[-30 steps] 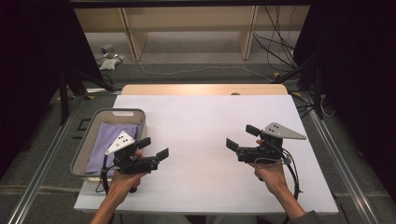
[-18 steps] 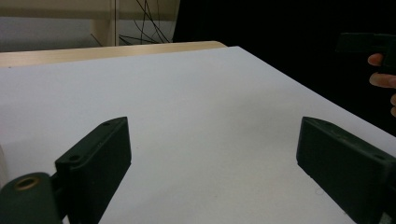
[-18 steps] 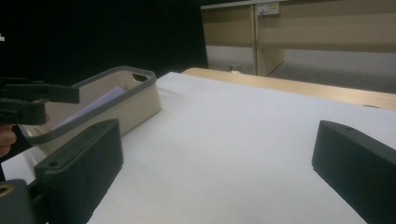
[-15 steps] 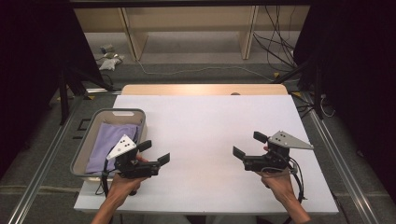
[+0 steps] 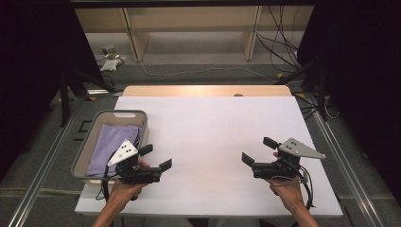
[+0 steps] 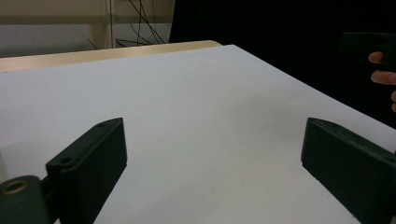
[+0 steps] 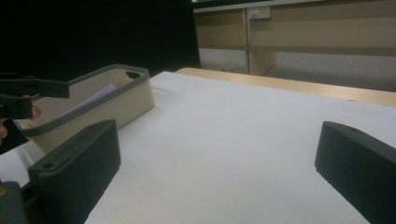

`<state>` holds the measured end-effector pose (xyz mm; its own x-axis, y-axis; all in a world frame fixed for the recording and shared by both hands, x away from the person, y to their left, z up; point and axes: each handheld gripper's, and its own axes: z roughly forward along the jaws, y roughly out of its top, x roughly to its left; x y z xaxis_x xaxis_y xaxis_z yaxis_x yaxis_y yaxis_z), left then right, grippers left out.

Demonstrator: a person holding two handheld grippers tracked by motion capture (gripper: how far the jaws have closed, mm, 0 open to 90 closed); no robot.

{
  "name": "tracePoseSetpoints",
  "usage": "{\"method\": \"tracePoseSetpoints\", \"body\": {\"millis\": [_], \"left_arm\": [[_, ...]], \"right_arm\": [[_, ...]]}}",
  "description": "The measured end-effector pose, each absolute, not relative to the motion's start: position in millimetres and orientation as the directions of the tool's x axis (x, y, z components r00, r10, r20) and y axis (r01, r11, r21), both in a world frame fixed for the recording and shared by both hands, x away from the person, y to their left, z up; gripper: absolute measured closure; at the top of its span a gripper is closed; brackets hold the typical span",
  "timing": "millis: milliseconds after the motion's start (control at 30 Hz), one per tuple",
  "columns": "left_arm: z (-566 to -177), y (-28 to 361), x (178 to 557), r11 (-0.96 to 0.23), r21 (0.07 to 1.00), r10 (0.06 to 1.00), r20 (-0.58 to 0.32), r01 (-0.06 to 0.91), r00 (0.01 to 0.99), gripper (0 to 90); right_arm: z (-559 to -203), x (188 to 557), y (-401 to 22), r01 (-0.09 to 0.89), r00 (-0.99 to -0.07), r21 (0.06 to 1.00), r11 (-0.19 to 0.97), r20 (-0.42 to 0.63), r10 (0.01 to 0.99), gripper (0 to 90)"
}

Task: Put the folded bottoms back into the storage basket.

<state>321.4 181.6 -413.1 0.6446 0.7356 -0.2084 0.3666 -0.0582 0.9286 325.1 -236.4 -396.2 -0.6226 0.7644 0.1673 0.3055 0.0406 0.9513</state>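
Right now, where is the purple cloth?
In the high view the purple cloth lies inside the grey bin at the table's left edge, just beyond the left gripper.

So it's a white table (image 5: 213, 137) with a strip of light wood (image 5: 203, 90) showing along its far edge. The one thing sitting on it is a beige bin (image 5: 82, 156) with a grey rim, right at the table's left edge, just behind and beside the left gripper's (image 5: 156, 157) jaws and well apart from the right gripper's (image 5: 259, 150) jaws. Bare white surface lies between both pairs of jaws.
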Motion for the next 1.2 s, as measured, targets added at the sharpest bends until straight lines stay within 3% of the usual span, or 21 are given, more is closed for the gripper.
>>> {"method": "tracePoseSetpoints", "body": {"millis": [567, 1200], "left_arm": [[-415, 179, 311, -0.09, 0.931, 0.727, -0.181, 0.354, 0.662, 0.0], [-416, 194, 302, -0.081, 0.942, 0.735, -0.165, 0.327, 0.658, 0.0]], "right_arm": [[-406, 306, -247, 0.286, -0.614, 0.957, 0.048, 0.144, 0.776, 0.6], [-418, 284, -250, 0.281, -0.594, 0.958, 0.063, 0.121, 0.795, 0.4]]}}
